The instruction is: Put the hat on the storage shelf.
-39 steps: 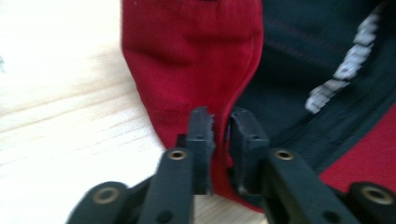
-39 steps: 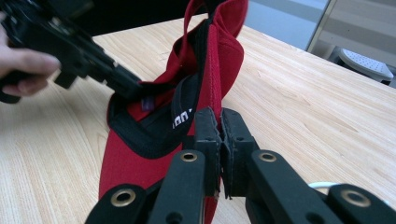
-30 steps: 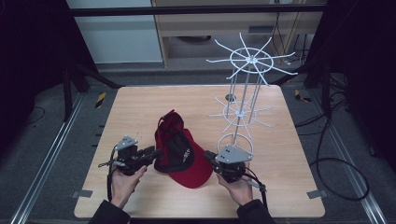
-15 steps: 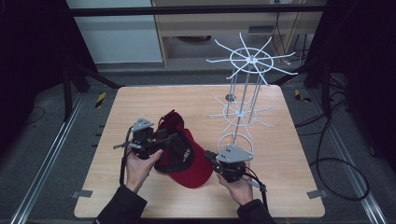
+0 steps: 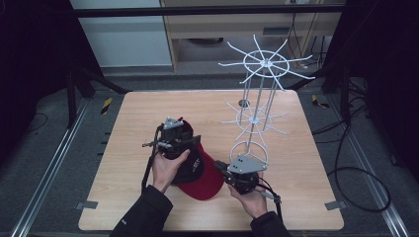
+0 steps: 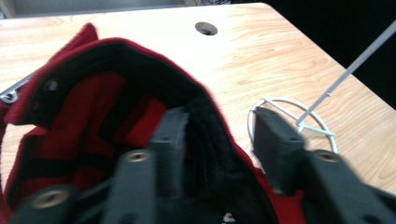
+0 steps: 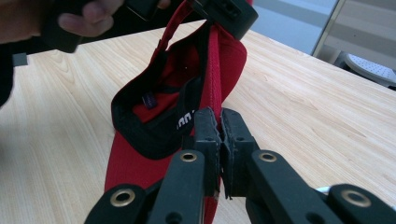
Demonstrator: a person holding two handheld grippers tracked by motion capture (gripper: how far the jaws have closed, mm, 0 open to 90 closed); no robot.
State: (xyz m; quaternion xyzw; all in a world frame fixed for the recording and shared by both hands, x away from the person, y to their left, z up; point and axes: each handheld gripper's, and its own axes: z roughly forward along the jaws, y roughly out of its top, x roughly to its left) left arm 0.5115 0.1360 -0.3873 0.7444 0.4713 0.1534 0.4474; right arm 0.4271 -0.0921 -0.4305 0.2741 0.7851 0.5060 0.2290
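Observation:
A red cap [image 5: 207,181] with a black inner band lies upturned on the wooden table [image 5: 138,113], its brim toward the front edge. My left gripper [image 5: 193,144] straddles the cap's rim [image 6: 210,107]: one jaw inside the crown, the other outside. Its jaws have just been closing with the rim between them, but a gap still shows beside the outer jaw. My right gripper [image 5: 221,169] is shut on the cap's edge [image 7: 214,70], its pads [image 7: 208,126] pinching the red fabric. The left gripper also appears at the top of the right gripper view, over the cap's far rim.
A tall white wire rack [image 5: 257,118] with spoked tiers stands at the right rear of the table, its ring base [image 6: 280,103] just beyond the cap. A small round hole [image 5: 243,103] sits in the tabletop behind it. Dark floor and cables surround the table.
My left hand has travelled right and a little up, from beside the cap to over its crown, and the cap's near side has lifted. The right gripper has stayed put, still clamped.

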